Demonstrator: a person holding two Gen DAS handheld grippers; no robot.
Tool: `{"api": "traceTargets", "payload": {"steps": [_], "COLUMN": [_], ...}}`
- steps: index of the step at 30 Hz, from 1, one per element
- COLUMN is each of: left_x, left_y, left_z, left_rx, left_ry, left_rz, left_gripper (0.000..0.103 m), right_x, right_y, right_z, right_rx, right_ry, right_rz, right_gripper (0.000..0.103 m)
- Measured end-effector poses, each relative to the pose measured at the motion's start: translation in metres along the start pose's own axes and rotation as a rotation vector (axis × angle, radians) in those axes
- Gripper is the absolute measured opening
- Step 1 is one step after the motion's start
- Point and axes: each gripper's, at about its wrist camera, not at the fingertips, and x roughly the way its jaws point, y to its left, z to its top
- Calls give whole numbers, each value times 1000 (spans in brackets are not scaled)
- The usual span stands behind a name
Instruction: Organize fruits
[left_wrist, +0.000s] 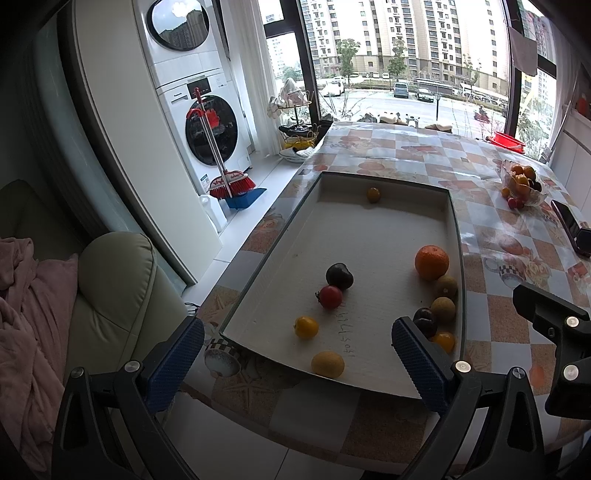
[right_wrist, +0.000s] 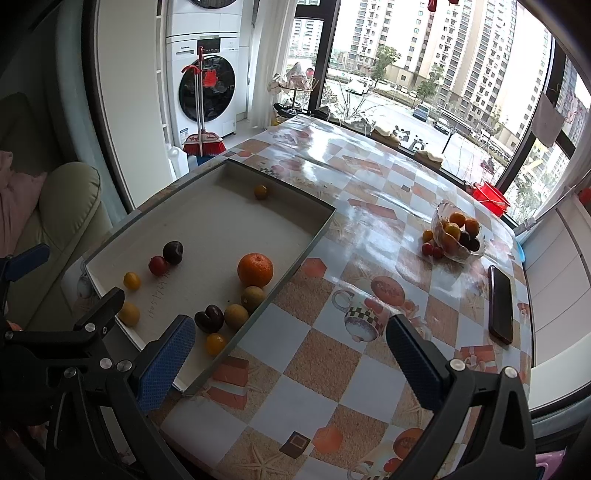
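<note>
Left gripper (left_wrist: 295, 354): black frame, blue textured pads (left_wrist: 173, 363), jaws wide apart, nothing held; hovers over the near edge of the tray, aimed along its length, apparently placed to choose among the loose fruit

Right gripper (right_wrist: 290, 354): same build, jaws wide apart, empty; hovers over the tablecloth just beside the tray's right wall, its left pad overlapping the tray's near corner in its own view

Shallow rectangular white tray with dark rim (left_wrist: 280, 236): lies on the table and keeps the round fruit from rolling off. Contents, near to far:
- pale yellow round fruit (left_wrist: 327, 364), by the near wall
- small yellow tomato (left_wrist: 306, 327), just beyond it
- small red tomato (left_wrist: 330, 296), touching or nearly touching a dark purple plum (left_wrist: 339, 276)
- cluster along the right wall: small orange-yellow fruit (right_wrist: 215, 343), dark cherry-like fruit (right_wrist: 209, 318), two brownish-green round fruits (right_wrist: 236, 316), then a large orange mandarin (left_wrist: 431, 262)
- small orange fruit (left_wrist: 373, 194), alone near the far wall

Clear glass bowl (right_wrist: 476, 251): well apart from the tray, toward the far right of the table; already holds orange and dark fruits, with a few small red and yellow ones lying against its outside; probably the destination, which would make the sorting partly done

Black smartphone (right_wrist: 500, 304): flat on the cloth near the bowl, a thing to avoid on any carry

Table with glossy orange-and-white checked cloth (right_wrist: 332, 369): bears everything above
</note>
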Motion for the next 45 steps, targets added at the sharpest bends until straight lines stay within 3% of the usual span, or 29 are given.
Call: {"api": "traceTargets", "payload": {"steps": [22,37,41,45], "left_x": [5,-3,-6,-3], "left_y": [-4,-42,-68,-110], "left_z": [1,6,11,16], "left_rx": [4,79,124,160], "left_ry": [8,14,20,68], "left_rz": [1,-9,-43,-156], "left_gripper": [102,102,102,102], "right_x": [0,2,3,10], "right_y": [-1,-43,-68,-116], "right_z": [-5,-23,-34,-63], "right_rx": [6,98,148,240], "right_ry": [4,0,4,35], "right_rz": [3,2,-5,-40], "right_gripper": [103,103,103,103]}}
